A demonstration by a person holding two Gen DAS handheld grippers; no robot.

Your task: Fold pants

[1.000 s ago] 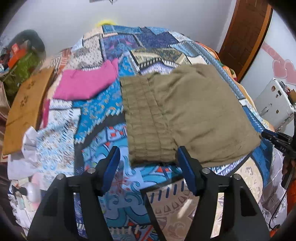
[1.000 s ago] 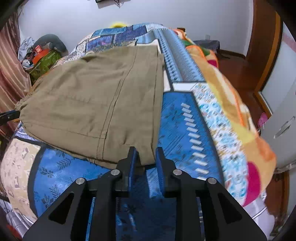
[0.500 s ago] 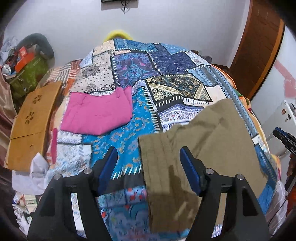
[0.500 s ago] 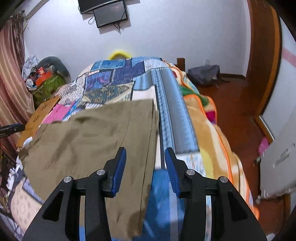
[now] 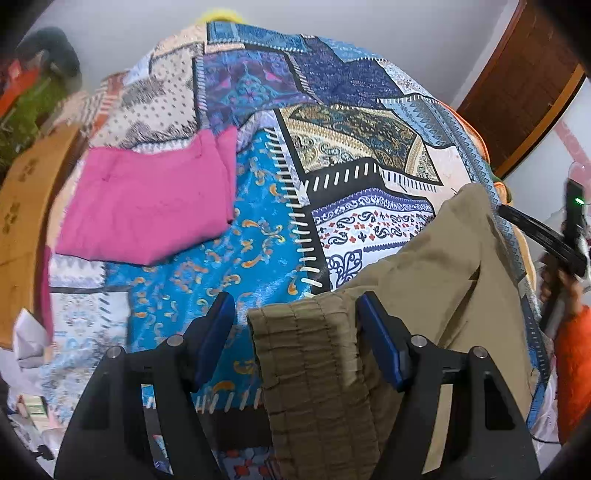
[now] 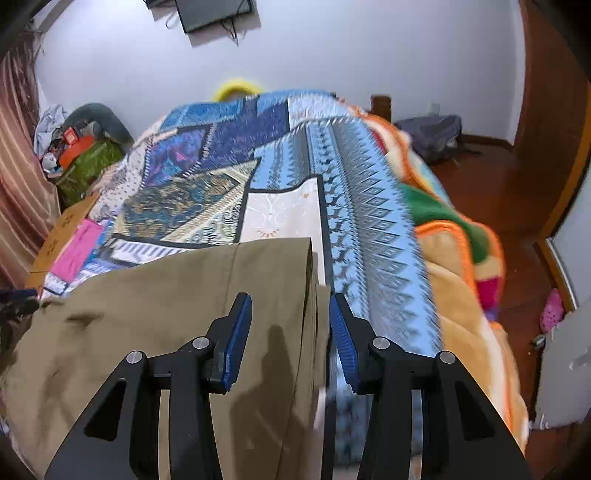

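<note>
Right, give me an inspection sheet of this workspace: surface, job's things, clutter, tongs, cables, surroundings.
Surface: bed under a patchwork bedspread, with an orange blanket at its right side.
Job's things: folded khaki pants, with the ribbed waistband between the left tongs' fingers.
Clutter: folded pink garment on the bedspread; wooden board beside the bed; green bag piled with items.
Tongs: left tongs open over the waistband; right tongs open over the pants' folded edge.
Cables: wires dangle from the wall-mounted screen.
Surroundings: white wall, wooden door, grey backpack on the wooden floor.
</note>
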